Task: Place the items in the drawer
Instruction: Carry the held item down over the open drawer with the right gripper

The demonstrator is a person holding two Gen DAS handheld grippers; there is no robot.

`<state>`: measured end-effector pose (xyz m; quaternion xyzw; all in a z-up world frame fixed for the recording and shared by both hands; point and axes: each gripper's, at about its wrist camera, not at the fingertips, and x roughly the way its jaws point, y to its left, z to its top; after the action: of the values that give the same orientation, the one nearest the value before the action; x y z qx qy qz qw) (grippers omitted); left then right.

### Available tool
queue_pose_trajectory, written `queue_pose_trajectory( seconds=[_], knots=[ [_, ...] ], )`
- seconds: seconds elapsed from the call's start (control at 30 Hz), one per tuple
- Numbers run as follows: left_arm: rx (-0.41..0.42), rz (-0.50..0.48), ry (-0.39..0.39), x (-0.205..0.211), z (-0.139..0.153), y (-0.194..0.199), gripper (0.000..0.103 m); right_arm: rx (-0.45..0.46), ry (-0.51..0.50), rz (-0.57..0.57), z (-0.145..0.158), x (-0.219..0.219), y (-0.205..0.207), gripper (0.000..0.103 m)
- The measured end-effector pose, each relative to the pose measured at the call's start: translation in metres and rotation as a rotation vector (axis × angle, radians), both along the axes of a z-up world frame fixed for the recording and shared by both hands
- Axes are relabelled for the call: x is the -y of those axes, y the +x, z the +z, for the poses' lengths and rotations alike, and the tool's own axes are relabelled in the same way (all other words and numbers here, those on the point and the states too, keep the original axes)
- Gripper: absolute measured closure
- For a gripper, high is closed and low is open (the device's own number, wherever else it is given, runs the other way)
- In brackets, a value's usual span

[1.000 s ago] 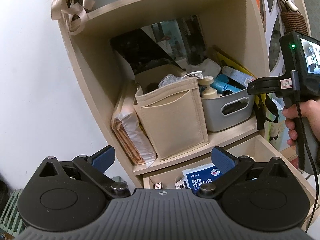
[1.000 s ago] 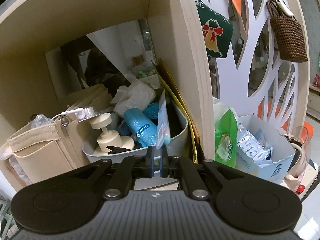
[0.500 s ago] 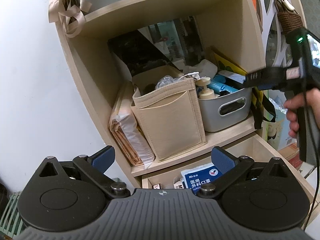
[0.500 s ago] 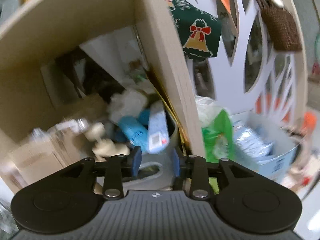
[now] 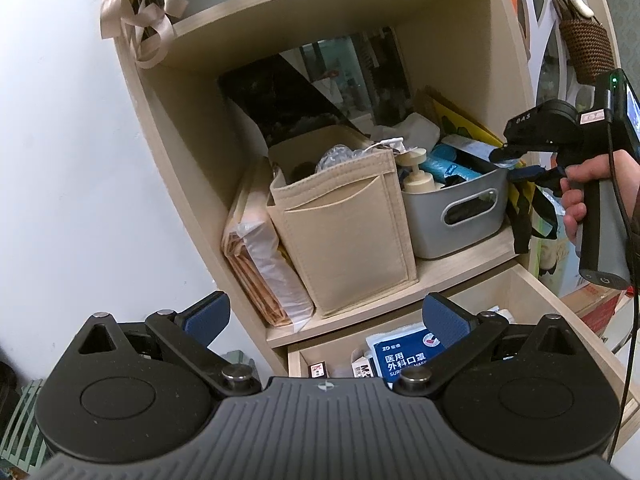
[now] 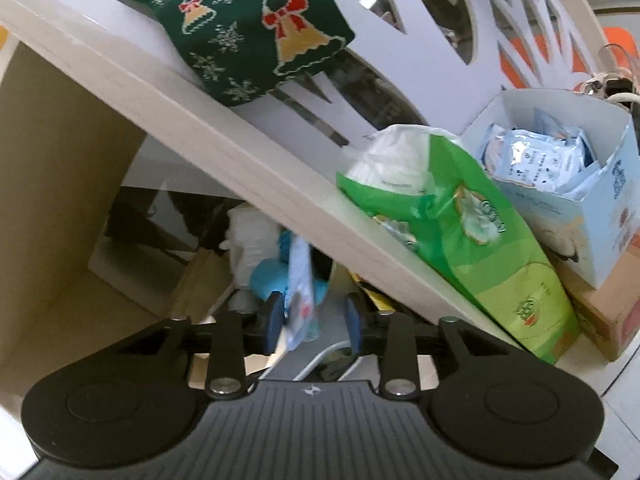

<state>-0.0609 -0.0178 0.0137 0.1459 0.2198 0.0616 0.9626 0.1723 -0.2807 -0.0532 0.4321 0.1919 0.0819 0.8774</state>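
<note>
The open wooden drawer [image 5: 532,292] sits below the shelf and holds a blue surgical mask pack [image 5: 404,354] and small boxes. My left gripper [image 5: 324,318] is open and empty in front of the drawer. My right gripper [image 5: 516,162] [image 6: 312,322] is open at the right rim of the grey bin [image 5: 452,216]. A flat pale blue packet [image 6: 300,292] stands between its fingers, near the left pad; the pads do not clamp it. The right view is rolled and blurred.
A beige fabric organiser [image 5: 344,216] stands left of the grey bin, with a wrapped stack [image 5: 260,264] beside it. A pump bottle [image 5: 416,176] is in the bin. A green bag [image 6: 460,248] and a box of packets [image 6: 560,184] stand right of the shelf wall.
My right gripper was shut a second ago and has opened. It has rolled sideways and sits around the flat packet at the bin. The left gripper has barely moved.
</note>
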Motion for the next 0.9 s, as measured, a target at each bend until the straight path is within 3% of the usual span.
queue_pose_trajectory(
  seconds=[0.17, 0.63, 0.9],
  knots=[
    [-0.005, -0.008, -0.001, 0.002, -0.001, -0.001, 0.000, 0.009, 0.035, -0.006, -0.002, 0.007, -0.006, 0.089],
    [-0.002, -0.040, -0.002, 0.008, -0.001, -0.012, 0.000, 0.065, 0.171, 0.039, 0.001, 0.024, -0.066, 0.091],
    [-0.066, -0.039, -0.020, 0.010, -0.008, -0.012, 0.000, 0.103, 0.277, 0.100, 0.005, 0.029, -0.119, 0.091]
  ],
)
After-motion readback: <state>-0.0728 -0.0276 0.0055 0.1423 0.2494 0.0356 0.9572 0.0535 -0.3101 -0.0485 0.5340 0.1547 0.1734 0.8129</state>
